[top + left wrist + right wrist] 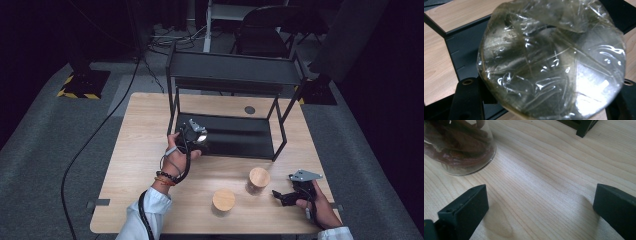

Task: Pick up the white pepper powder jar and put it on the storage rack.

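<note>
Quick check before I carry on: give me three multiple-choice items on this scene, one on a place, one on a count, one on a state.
1. Where is the left gripper?
A. at the black rack's lower shelf
B. on the floor
C. beside the right gripper

2. How many wooden-lidded jars stand on the table?
A. none
B. two
C. five

3. How are the right gripper's jaws?
A. shut on a jar
B. open, nothing between
C. shut empty

A: the high view shows it at the rack.
B: near jar, far jar.
B: bare wood between them.
</note>
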A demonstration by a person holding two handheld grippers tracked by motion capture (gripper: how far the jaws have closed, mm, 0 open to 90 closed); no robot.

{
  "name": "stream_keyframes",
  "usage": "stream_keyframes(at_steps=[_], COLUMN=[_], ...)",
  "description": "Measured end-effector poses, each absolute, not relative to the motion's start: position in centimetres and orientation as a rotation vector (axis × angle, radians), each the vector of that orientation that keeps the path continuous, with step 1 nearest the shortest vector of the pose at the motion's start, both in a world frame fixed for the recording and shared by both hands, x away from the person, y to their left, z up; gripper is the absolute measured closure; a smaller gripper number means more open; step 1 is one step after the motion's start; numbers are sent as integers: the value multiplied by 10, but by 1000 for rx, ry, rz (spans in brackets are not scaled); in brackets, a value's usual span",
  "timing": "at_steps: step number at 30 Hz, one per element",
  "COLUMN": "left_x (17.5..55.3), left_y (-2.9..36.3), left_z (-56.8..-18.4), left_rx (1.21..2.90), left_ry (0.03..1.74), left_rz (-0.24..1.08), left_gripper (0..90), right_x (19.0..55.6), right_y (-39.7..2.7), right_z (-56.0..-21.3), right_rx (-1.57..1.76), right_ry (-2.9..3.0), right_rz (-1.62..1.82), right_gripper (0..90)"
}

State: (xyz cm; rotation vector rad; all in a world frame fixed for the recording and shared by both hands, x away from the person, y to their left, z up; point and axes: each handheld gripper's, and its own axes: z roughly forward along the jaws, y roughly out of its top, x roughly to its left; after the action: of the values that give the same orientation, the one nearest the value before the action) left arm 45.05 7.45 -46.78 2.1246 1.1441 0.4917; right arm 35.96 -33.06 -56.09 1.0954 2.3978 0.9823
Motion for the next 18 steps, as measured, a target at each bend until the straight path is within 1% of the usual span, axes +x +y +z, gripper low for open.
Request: stream_keyframes(at_steps=[18], left_x=[476], left_y=[67], left_z=[-476], left_rx=[2123], left_ry=[1207], left_rz=[492], left_gripper=[298], right_x=[360], right_y=[-331], right_z=[-561], right_rx=[1095], right_ry=[2398], right_rz=[982], right_gripper=[0])
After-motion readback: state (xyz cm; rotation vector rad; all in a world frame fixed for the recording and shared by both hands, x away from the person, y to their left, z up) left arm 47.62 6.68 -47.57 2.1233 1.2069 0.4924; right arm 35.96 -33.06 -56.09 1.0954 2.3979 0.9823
